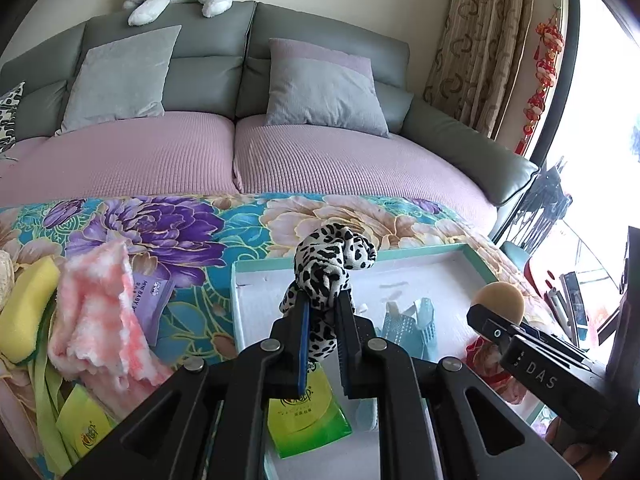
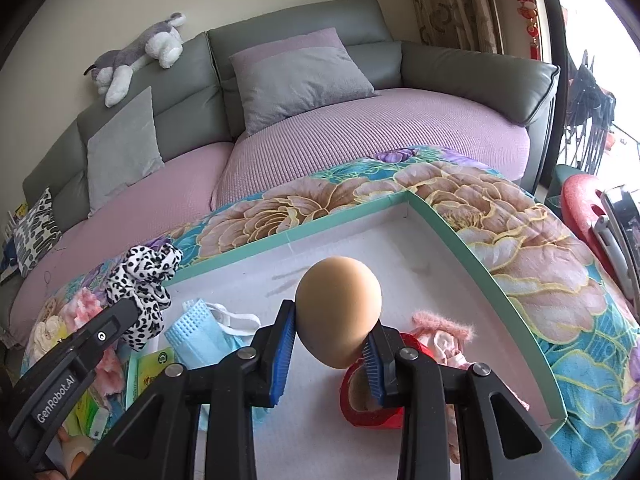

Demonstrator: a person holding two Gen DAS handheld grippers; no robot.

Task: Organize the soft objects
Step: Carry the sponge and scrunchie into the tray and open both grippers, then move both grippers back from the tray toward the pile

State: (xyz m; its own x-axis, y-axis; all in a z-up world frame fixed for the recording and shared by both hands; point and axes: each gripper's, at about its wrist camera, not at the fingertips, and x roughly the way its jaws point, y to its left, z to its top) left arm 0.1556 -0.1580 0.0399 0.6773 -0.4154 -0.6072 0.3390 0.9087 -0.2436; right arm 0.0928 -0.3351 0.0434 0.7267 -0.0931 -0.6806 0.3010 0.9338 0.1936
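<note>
Hanging over the tray (image 1: 476, 254), a spotted scrunchie (image 1: 334, 258) is pinched by the left gripper (image 1: 324, 312); a tan sponge (image 2: 338, 312) is squeezed by the right gripper (image 2: 330, 346), mid-frame.

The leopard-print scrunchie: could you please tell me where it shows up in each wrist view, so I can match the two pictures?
Left wrist view: the leopard-print scrunchie sits at centre, clamped in the left hand-held gripper.
Right wrist view: the scrunchie is at the left, above the blue face mask.
Shared landmark: the teal-rimmed white box lies below it in both views.
</note>
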